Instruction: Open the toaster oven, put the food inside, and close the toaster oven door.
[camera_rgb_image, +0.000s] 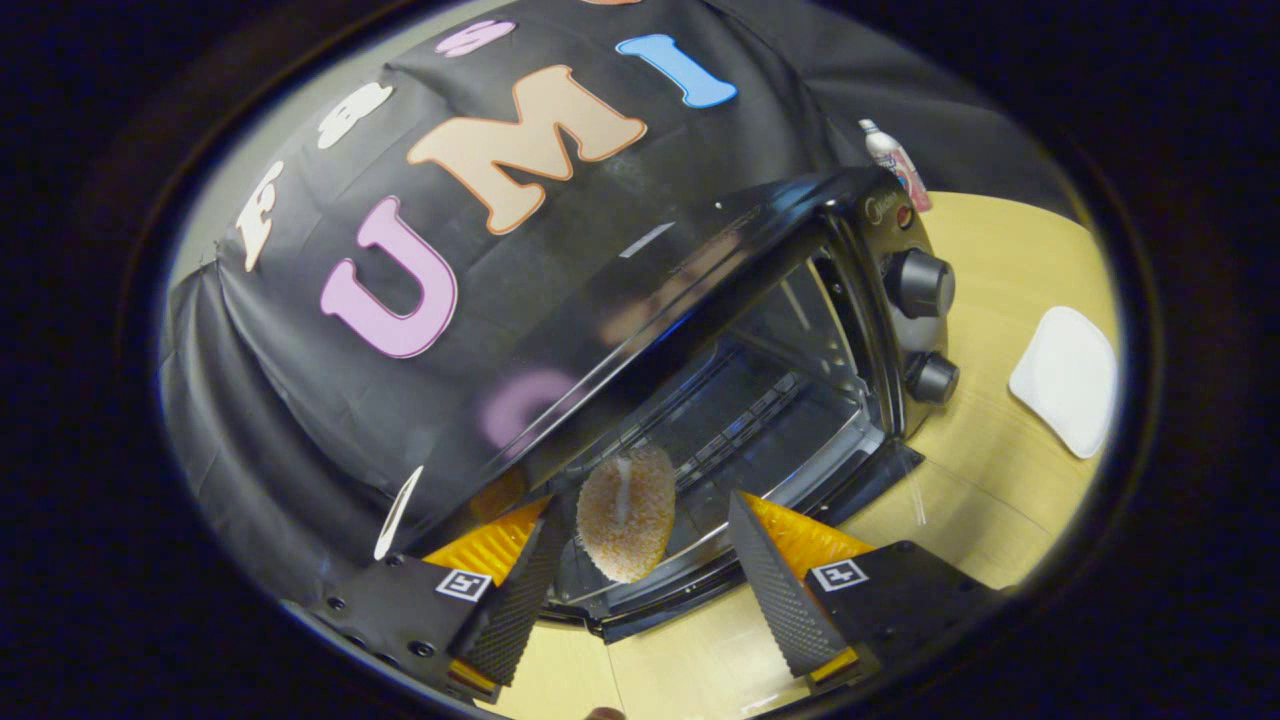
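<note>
The black toaster oven stands on the wooden table with its glass door folded down toward me. An oval, crumb-coated piece of food sits at the oven's mouth; I cannot tell whether it rests on the door or on the front of the rack. My gripper is open, its fingers spread wide on either side of the food. The left finger is close to the food or just touching it. The right finger stands well apart from it.
Two knobs sit on the oven's right panel. A white dish lies on the table to the oven's right. A small bottle stands behind the oven by the black cloth wall.
</note>
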